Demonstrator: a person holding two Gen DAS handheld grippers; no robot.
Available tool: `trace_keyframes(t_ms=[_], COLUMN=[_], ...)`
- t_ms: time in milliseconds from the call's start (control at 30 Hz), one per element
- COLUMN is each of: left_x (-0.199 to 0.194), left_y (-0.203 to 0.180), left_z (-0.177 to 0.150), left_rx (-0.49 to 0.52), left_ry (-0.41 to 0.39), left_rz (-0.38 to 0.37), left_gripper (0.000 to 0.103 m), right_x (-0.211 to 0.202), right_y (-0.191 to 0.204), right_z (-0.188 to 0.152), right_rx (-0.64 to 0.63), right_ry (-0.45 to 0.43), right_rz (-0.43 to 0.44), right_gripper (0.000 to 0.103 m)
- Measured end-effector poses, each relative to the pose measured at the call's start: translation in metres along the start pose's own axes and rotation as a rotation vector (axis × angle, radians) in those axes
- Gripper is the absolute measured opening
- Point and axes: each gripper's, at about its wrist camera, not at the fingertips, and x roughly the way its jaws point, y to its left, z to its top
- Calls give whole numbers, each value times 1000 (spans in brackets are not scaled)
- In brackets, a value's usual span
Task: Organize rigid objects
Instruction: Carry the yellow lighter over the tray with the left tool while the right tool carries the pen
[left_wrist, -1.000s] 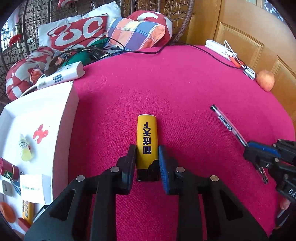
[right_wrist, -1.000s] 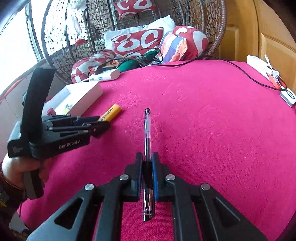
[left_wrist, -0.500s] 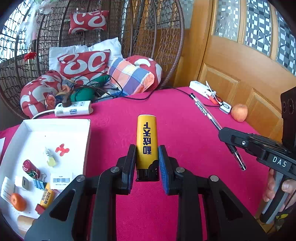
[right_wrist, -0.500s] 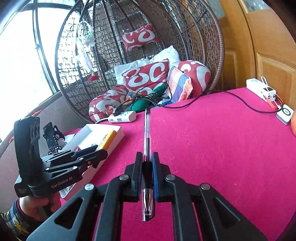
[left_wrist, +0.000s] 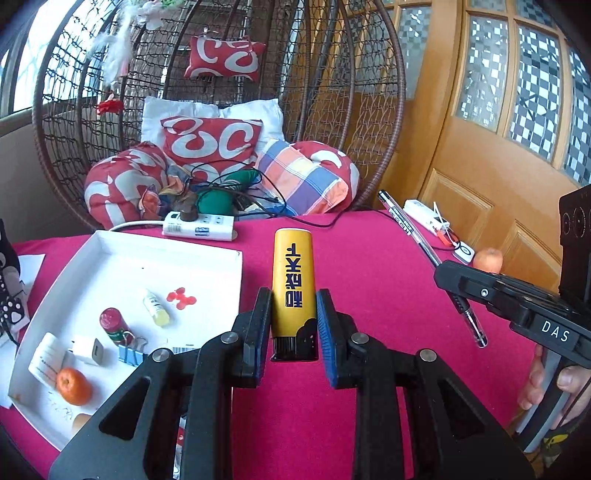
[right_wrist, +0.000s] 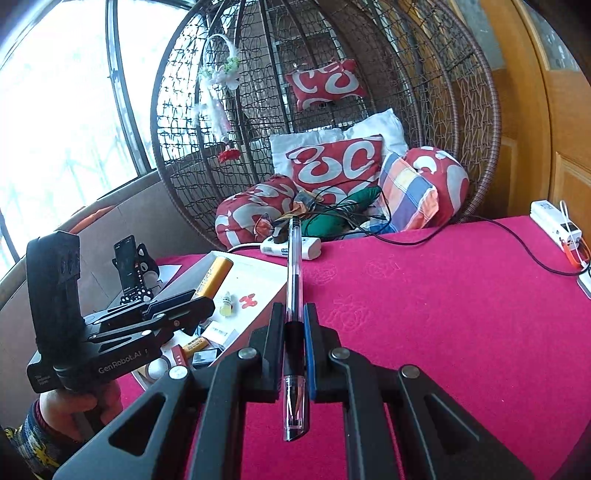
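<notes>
The left hand-held gripper (left_wrist: 293, 325) is clamping a yellow marker (left_wrist: 293, 280) between its 2 fingers, jaws narrowed to the width of the barrel. The marker is pointing forward, its black end sitting between the pads and its yellow body projecting ahead, clear of the magenta worktop (left_wrist: 369, 280). In the right wrist view this gripper is hanging over the near part of the white tray (left_wrist: 155, 254), with a hand (right_wrist: 79, 402) gripping its handle.

The right hand-held gripper (right_wrist: 293, 332) is clenching a clear ballpoint pen (right_wrist: 294, 280), jaws almost fully together on the thin barrel. The pen is running along the line of the fingers, its cap end trailing behind the pads and its far end projecting forward above the worktop.

The tray is resting on the left part of the worktop and is containing a small orange (left_wrist: 74, 386), a red tube (left_wrist: 112, 325), a blue binder clip (left_wrist: 133, 352) and a small yellow bottle (left_wrist: 157, 312). A white power strip (left_wrist: 199, 227) is lying just beyond the tray.
</notes>
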Motion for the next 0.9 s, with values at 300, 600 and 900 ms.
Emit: trace_keyframes(t_ms=[300,600,900], left_x=[-17,-28,-31], left_y=[59,124,146], left_z=[-6,-22,-38], left_rx=[-113,-235,-241], left_ry=[-20,-22,-12], left_rz=[91,230,314], left_gripper=[23,23,24], right_x=[39,92,122], right_y=[43,86,107], right_z=[14,13,4], right_rx=[-72,-125,-135], right_ry=[50,132,190], right_rz=[79,130,150], right_gripper=[7,7,7])
